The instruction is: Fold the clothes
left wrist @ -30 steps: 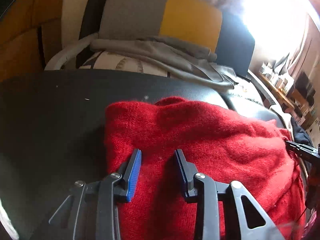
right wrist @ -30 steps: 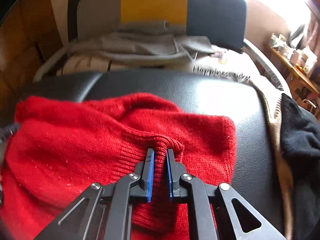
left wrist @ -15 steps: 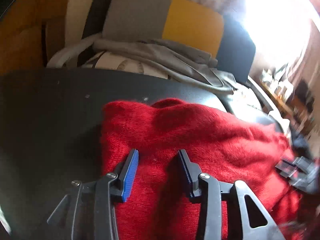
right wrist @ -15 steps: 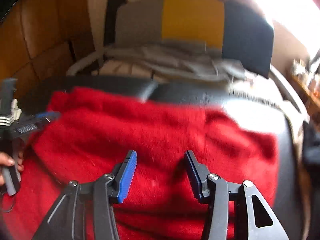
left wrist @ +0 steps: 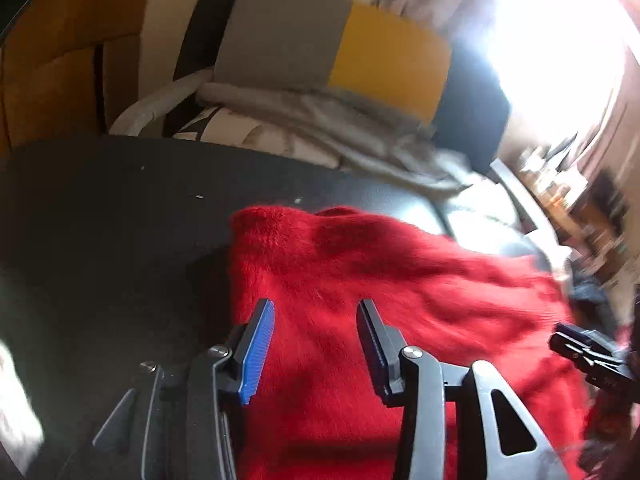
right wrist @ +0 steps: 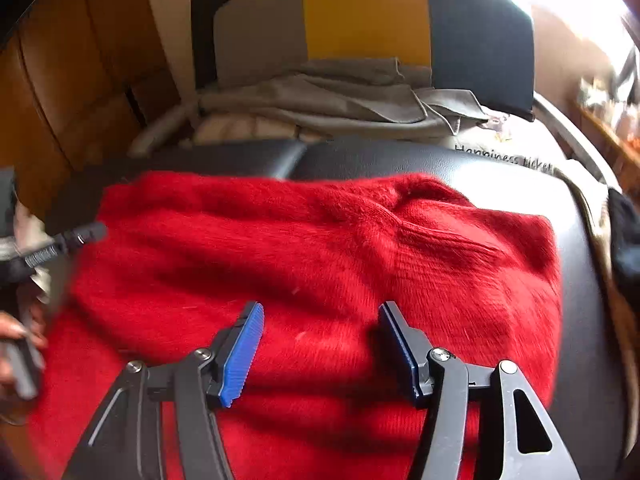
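Both grippers (left wrist: 316, 312) (right wrist: 320, 314) hover parted above red sweater (right wrist: 320, 248).

The sweater (right wrist: 320, 264) lies on the seat (right wrist: 576, 248), under and ahead of both grippers' fingers. Beyond the right gripper (right wrist: 320, 344), past the sweater, clothes (right wrist: 332, 104) lie heaped before a cushion (right wrist: 368, 16). Left of the right fingers (right wrist: 242, 346) is the left gripper (right wrist: 76, 236). Right of the left gripper's fingers (left wrist: 258, 346) is the right gripper's tip (left wrist: 580, 346).

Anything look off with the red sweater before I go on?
The red sweater lies folded but rumpled, with a raised ridge near its far right corner on the black surface. Both hand-held grippers have just opened; nothing is between their jaws. No visible damage.
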`<action>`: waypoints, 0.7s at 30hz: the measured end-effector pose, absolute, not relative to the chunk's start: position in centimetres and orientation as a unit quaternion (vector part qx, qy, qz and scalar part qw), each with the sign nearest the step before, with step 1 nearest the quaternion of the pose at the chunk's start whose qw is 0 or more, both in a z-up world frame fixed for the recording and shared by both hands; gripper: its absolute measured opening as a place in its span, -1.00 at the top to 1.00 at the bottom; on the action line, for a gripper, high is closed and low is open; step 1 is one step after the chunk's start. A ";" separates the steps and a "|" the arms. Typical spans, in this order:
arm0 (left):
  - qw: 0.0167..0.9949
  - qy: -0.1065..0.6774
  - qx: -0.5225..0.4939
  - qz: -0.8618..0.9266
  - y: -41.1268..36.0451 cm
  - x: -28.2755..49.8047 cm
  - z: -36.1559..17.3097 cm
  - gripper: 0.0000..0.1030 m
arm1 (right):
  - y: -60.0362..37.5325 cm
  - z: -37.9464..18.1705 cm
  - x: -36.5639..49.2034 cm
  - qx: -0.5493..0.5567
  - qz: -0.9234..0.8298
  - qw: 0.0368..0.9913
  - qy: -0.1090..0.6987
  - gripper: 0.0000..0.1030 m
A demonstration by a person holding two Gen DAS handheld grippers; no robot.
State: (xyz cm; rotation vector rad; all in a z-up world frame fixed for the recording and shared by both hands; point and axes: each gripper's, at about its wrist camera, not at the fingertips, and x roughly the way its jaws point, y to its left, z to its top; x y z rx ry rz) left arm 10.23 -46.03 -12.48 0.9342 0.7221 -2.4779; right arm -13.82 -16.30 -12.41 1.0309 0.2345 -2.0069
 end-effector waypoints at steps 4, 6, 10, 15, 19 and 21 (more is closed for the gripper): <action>0.159 0.279 0.331 -0.887 -43.3 16.9 -12.2 0.13 | -9.5 -11.0 -11.5 0.432 -0.786 0.442 0.012 -0.31; 0.145 0.283 0.337 -0.886 -41.7 20.5 -12.6 0.13 | -5.0 -11.8 -10.1 0.460 -0.775 0.433 -0.029 -0.31; 0.133 0.293 0.356 -0.877 -39.2 26.8 -13.9 0.12 | 5.5 -15.0 -6.9 0.503 -0.769 0.381 -0.099 -0.31; 0.138 0.339 0.358 -0.859 -37.0 32.4 -15.4 0.10 | 13.3 -17.3 -4.1 0.506 -0.736 0.392 -0.220 -0.33; 0.136 0.350 0.351 -0.858 -35.2 34.8 -16.0 0.09 | 14.8 -17.6 -2.8 0.505 -0.727 0.401 -0.237 -0.36; 0.128 0.348 0.351 -0.860 -34.3 35.2 -16.2 0.04 | 15.2 -17.2 -2.2 0.501 -0.738 0.391 -0.224 -0.50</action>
